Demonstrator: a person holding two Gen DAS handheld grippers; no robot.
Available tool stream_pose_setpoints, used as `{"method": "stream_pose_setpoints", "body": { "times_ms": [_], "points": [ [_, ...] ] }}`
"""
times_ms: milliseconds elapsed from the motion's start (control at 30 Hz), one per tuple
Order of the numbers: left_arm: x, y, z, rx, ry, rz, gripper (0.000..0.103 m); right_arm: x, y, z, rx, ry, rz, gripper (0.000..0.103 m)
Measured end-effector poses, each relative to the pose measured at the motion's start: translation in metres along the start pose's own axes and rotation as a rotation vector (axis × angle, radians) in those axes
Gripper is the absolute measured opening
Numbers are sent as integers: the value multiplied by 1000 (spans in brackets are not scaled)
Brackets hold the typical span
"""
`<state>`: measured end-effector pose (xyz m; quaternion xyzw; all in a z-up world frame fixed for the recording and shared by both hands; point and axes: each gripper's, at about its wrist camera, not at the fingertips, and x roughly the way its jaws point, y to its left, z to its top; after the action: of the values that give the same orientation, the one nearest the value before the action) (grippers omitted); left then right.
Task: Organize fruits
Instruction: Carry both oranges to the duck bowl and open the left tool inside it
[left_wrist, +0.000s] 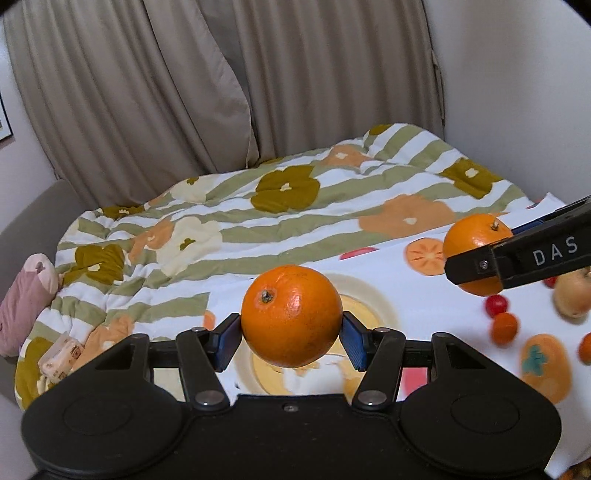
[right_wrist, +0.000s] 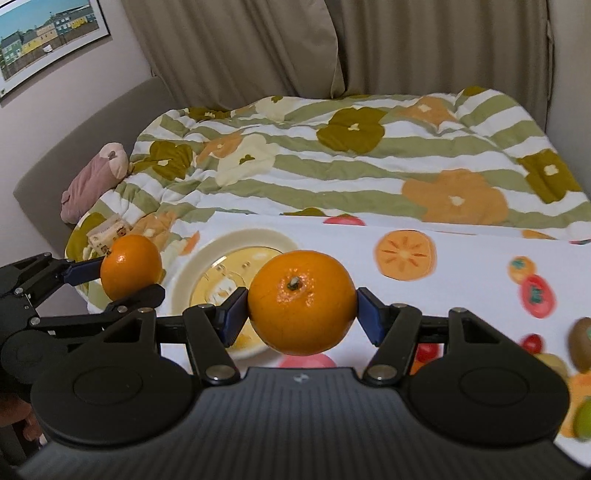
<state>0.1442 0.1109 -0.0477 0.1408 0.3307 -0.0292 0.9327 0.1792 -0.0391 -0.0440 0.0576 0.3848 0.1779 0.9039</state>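
My left gripper (left_wrist: 291, 334) is shut on an orange (left_wrist: 291, 315) and holds it above a cream plate (left_wrist: 380, 299) on the white fruit-print cloth. My right gripper (right_wrist: 301, 314) is shut on a second orange (right_wrist: 302, 302), held above the cloth just right of the same plate (right_wrist: 184, 273). In the right wrist view the left gripper (right_wrist: 122, 275) with its orange (right_wrist: 129, 266) is at the left. In the left wrist view the right gripper and its orange (left_wrist: 476, 236) are at the right edge.
Small red and orange tomatoes (left_wrist: 496, 304) and a pale fruit (left_wrist: 574, 295) lie on the cloth at the right. Kiwis (right_wrist: 580, 343) lie at the far right. A striped flower quilt (right_wrist: 332, 158) covers the bed behind. A pink pillow (right_wrist: 92, 181) and a tissue pack (right_wrist: 107, 230) lie at the left.
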Motion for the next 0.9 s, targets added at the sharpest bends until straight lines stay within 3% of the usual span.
{"method": "stream_pose_setpoints", "body": {
  "times_ms": [233,467,900],
  "points": [
    [60,33,-2,40,41,-68,62,71,20,21,44,32,-33,78],
    [118,37,-4,96,86,-123,62,120,22,29,71,63,-84,78],
    [167,27,-9,185,132,-163,62,141,14,23,103,100,-129,78]
  ]
}}
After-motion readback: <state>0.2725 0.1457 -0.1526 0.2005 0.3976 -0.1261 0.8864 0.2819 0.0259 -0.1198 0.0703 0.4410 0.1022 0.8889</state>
